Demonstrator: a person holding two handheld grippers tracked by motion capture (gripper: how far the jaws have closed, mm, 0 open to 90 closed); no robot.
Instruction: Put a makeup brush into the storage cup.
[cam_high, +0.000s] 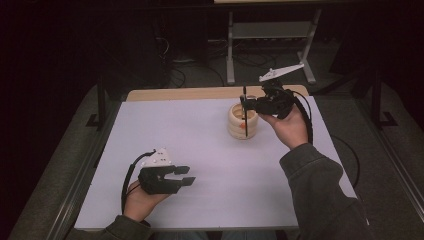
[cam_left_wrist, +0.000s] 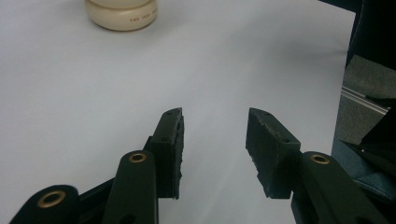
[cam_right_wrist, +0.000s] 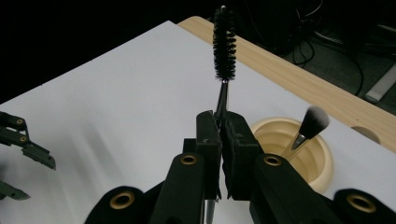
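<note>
My right gripper (cam_high: 248, 104) (cam_right_wrist: 223, 119) is shut on the thin stem of a black bristle brush (cam_right_wrist: 224, 42) (cam_high: 245, 100). The brush stands upright, bristles on top, just above a cream ribbed holder (cam_high: 242, 122) (cam_right_wrist: 299, 149). A soft-tipped makeup brush (cam_right_wrist: 310, 123) leans inside that holder. My left gripper (cam_high: 190, 175) (cam_left_wrist: 215, 116) rests low over the white sheet at the near left, jaws apart with nothing between them. The holder's base (cam_left_wrist: 122, 14) sits far ahead of it. The left gripper (cam_right_wrist: 35, 177) also appears at the left edge of the right gripper view.
A white sheet (cam_high: 210, 165) covers most of the wooden table (cam_high: 200, 93), whose bare strip runs along the far edge. Beyond it on the dark floor stand a metal frame (cam_high: 270, 35) and cables (cam_high: 200, 67). A sleeve (cam_high: 320, 190) reaches in at the right.
</note>
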